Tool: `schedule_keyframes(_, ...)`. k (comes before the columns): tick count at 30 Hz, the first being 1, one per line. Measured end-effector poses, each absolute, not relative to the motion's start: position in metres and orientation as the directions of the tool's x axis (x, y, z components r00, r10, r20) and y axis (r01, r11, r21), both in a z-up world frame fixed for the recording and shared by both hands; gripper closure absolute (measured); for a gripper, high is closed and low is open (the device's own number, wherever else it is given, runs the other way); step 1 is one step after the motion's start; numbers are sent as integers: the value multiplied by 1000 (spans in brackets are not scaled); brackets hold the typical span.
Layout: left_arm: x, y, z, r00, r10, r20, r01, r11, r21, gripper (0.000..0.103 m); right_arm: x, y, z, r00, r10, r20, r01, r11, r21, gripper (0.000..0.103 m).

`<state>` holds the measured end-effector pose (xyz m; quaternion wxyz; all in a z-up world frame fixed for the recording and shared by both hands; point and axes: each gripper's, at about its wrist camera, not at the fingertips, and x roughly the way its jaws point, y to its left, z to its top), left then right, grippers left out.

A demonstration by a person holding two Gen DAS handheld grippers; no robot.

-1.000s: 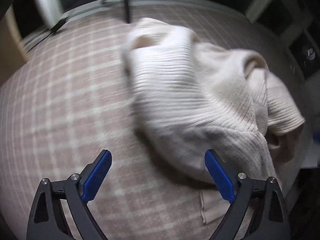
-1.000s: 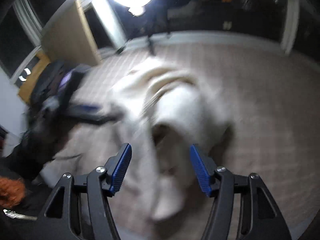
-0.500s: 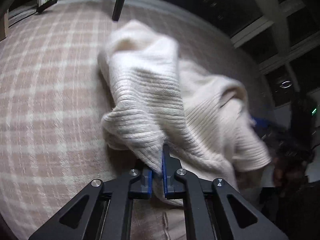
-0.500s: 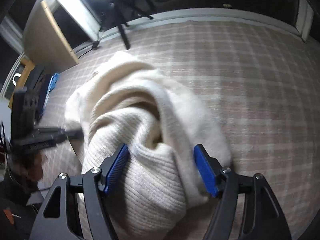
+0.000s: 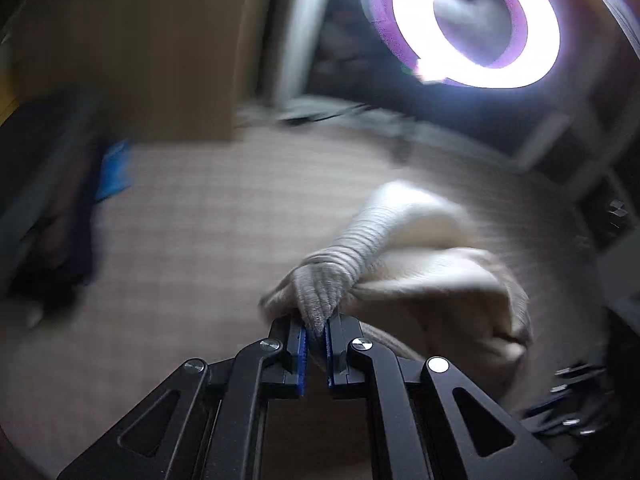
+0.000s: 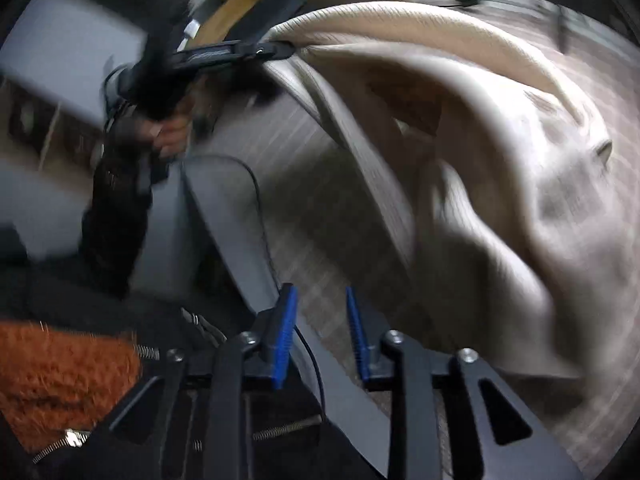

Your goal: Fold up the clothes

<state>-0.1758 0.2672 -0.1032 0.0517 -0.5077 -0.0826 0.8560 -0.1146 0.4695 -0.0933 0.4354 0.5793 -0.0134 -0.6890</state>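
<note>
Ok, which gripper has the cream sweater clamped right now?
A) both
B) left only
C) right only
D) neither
B: the left gripper is shut on a ribbed fold of the sweater, while the right gripper is open with nothing between its pads.

One cream ribbed sweater (image 5: 420,272), two tongs, the left tongs (image 5: 315,344) and the right tongs (image 6: 320,332), each with two blue pads, one ring light (image 5: 476,20), one plaid-covered bench (image 5: 200,208), one person's hand (image 6: 172,132), one blue item (image 5: 114,170)
</note>
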Motion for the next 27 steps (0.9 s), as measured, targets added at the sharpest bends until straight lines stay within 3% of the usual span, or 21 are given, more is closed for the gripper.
schedule_keyframes(2, -167, 238, -127, -426, 97, -899, 66, -988, -138, 99, -123, 469, -84, -7, -578, -816, 617, -645, 451, 56)
schedule_keyframes(3, -164, 227, -141, -395, 71, -916, 90, -989, -116, 99, -137, 477, -78, -73, -556, -828, 608, -683, 405, 40)
schedule_keyframes(4, -164, 219, -158, -366, 67, -928, 111, -987, -115, 99, -153, 485, -74, -146, -530, -835, 593, -723, 355, 35)
schedule_keyframes(9, -178, 219, -189, -359, 115, -926, 129, -977, -171, 99, -262, 471, -92, -387, -340, -857, 548, -832, 83, 35)
schedule_keyframes(12, -183, 222, -187, -373, 125, -919, 113, -977, -179, 99, -327, 442, -127, -384, -302, -872, 535, -843, 56, 35)
schedule_keyframes(17, -194, 216, -184, -377, 145, -915, 101, -975, -196, 99, -349, 436, -159, -282, -348, -894, 501, -848, 172, 35)
schedule_keyframes(18, -194, 215, -184, -376, 150, -914, 100, -974, -201, 99, -354, 435, -165, -261, -357, -897, 493, -848, 194, 38)
schedule_keyframes(21, -198, 210, -176, -398, 180, -900, 88, -969, -233, 100, -367, 431, -184, -199, -386, -901, 463, -847, 261, 93)
schedule_keyframes(24, -206, 206, -148, -458, 223, -860, 48, -960, -275, 100, -352, 442, -152, -265, -399, -878, 456, -854, 251, 93)
schedule_keyframes(27, -214, 210, -97, -530, 239, -814, -31, -964, -262, 100, -316, 459, -72, -412, -411, -813, 472, -860, 196, 94)
